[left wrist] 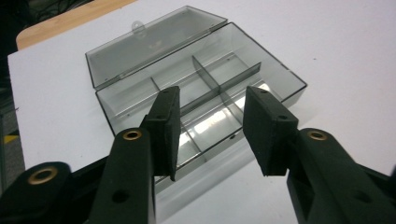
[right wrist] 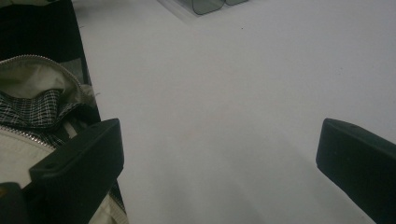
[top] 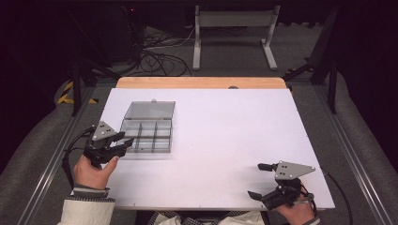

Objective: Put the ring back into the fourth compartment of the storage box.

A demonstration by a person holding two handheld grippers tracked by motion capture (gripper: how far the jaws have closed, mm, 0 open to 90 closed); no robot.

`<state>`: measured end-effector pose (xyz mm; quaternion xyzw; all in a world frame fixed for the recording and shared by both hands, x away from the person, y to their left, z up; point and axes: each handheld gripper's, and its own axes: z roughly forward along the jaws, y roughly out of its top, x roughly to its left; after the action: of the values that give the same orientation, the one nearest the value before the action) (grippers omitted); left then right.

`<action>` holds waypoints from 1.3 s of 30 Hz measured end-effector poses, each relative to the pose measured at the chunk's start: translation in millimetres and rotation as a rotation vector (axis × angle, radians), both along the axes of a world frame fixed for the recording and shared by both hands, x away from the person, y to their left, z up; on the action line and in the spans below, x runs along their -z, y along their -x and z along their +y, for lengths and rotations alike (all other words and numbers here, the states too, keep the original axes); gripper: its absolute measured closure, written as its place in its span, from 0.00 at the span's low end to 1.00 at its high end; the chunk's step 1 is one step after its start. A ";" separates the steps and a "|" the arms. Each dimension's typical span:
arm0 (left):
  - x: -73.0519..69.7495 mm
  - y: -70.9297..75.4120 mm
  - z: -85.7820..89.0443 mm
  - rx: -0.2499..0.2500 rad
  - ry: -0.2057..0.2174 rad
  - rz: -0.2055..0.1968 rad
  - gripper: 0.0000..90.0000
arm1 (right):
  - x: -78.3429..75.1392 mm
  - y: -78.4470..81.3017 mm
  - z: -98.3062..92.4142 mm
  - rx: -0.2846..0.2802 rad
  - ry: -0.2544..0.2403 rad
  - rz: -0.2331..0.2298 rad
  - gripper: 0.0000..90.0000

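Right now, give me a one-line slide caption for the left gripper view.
Left gripper, jaws apart and gripping nothing, above the near edge of an open, empty compartment box on the white table.

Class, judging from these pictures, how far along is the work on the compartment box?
Done: the compartment box lies with its lid folded back, compartments empty. In hand: the left gripper hovers open at its near edge, gripping nothing. Left: probably filling or closing; the right gripper waits open, apart.

The left gripper (left wrist: 212, 126) covers the box's (left wrist: 196, 79) near wall in its own view; the right gripper view cuts the box (right wrist: 210, 4) off (top edge).
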<state>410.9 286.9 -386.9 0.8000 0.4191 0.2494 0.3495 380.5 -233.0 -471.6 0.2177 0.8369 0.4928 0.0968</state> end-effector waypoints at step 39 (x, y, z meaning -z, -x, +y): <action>31.0 47.5 -16.2 0.278 0.267 -0.160 0.33 | -1.1 2.1 -0.3 -0.003 -0.008 -0.005 0.02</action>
<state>363.4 270.8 -417.9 0.7744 0.3051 0.2038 0.5155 378.4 -233.3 -470.5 0.2158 0.8350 0.4966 0.0975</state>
